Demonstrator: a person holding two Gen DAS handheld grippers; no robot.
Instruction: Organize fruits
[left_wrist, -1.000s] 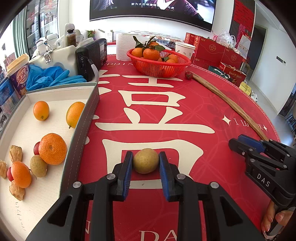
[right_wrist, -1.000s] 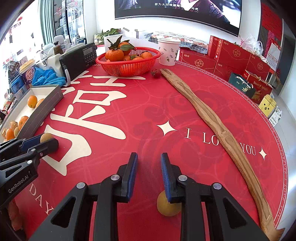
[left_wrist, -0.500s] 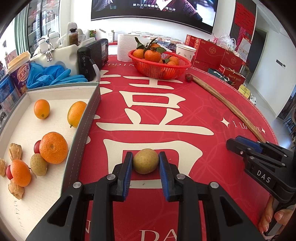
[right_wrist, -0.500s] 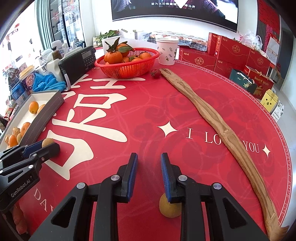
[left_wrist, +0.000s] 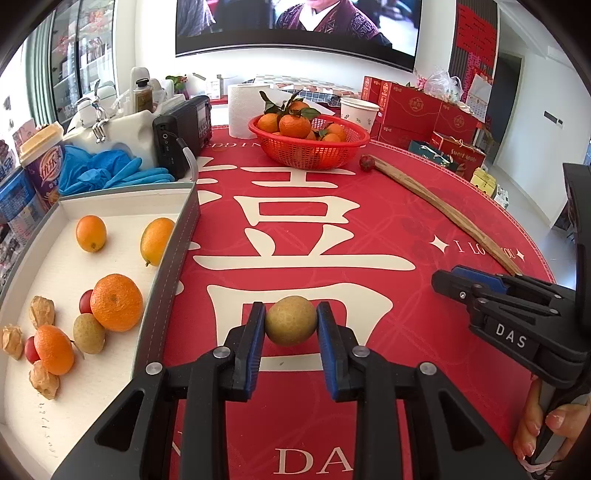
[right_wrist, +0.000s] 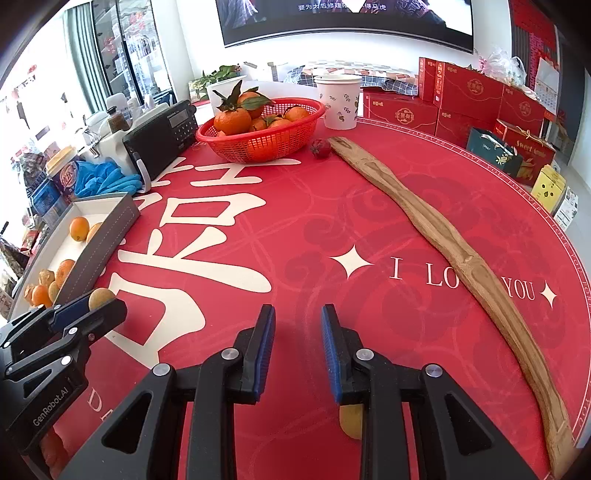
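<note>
Your left gripper (left_wrist: 290, 325) still pinches the round tan-brown fruit (left_wrist: 290, 320) just above the red tablecloth (left_wrist: 369, 206), right of the white tray (left_wrist: 110, 206). Nothing has shifted. Right gripper (right_wrist: 297, 350) stays narrowed, empty; yellow fruit (right_wrist: 351, 421) waits beneath it.

Bright daylight, sharp fisheye views.
Windows (right_wrist: 22, 85) at upper left blow out; edges bend and darken into black corners.
</note>
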